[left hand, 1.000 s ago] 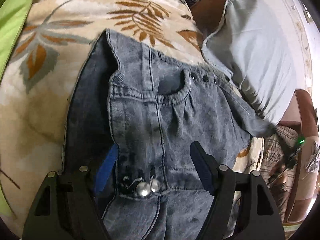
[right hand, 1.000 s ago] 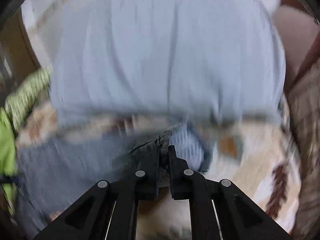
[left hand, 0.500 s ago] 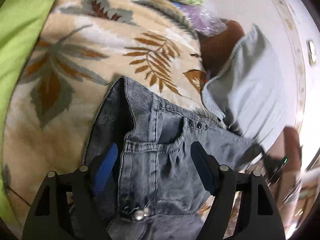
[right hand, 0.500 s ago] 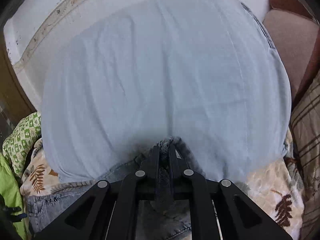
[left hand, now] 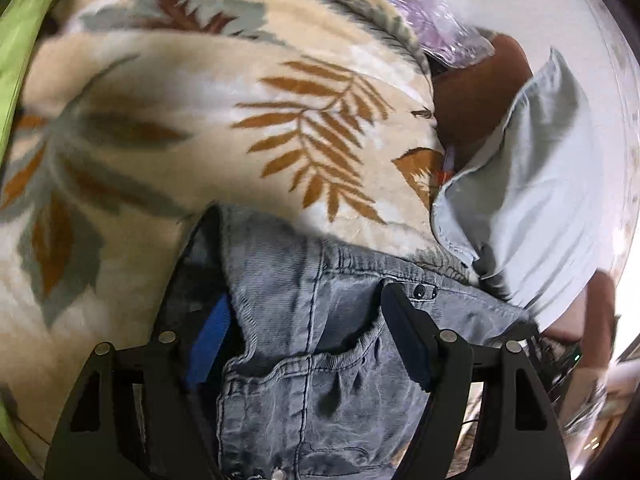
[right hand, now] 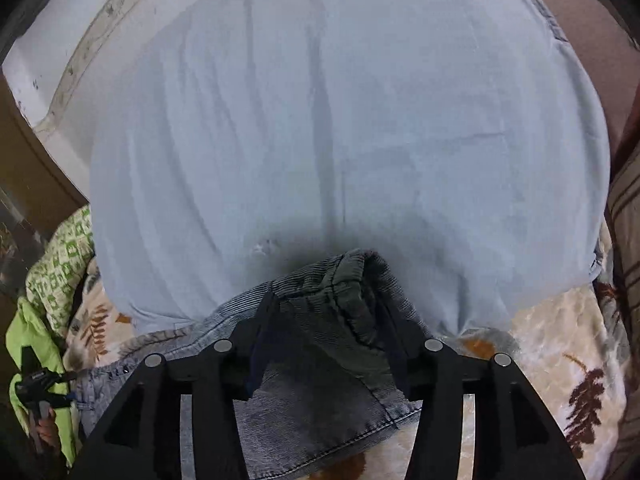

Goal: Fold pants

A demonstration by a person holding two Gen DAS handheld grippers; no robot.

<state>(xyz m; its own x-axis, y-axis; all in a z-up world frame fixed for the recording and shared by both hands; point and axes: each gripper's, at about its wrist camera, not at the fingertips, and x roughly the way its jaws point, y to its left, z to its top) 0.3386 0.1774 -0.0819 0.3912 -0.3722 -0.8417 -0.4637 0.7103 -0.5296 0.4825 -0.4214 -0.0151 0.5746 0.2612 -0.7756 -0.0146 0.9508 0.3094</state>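
Left wrist view: grey washed-denim pants (left hand: 320, 344) lie on the cream fleece blanket w/ brown and grey leaf print (left hand: 192, 112), waistband end w/ pocket and rivets toward the pale blue pillow (left hand: 532, 208). One fold looks already made: a doubled edge stands up at the garment's left side, darker inner layer showing beneath. The left gripper (left hand: 304, 336) hangs over the pocket area, jaws spread wide, blue-padded finger at the folded edge, other finger near the rivets. Fabric sits between the fingers but the pads don't press on it, so released, not grasping.

Right wrist view: the right gripper (right hand: 326, 316) has just been opening. Jaws now apart, w/ a bunched hem or leg end of the denim lying loose between them, against the base of the pillow. Pads appear clear of the cloth, so this end looks just let go. A lime green cloth (right hand: 28, 344) is at far left, beside a green-and-white patterned fabric (right hand: 60, 256).

Progress, as a judgement: roughly midway or later. Pants are doubled over at least once and laid down, but the bundle is rumpled: the released end is crumpled, not flat. Likely left: smooth that end, square the edges, maybe one more fold to a compact stack.
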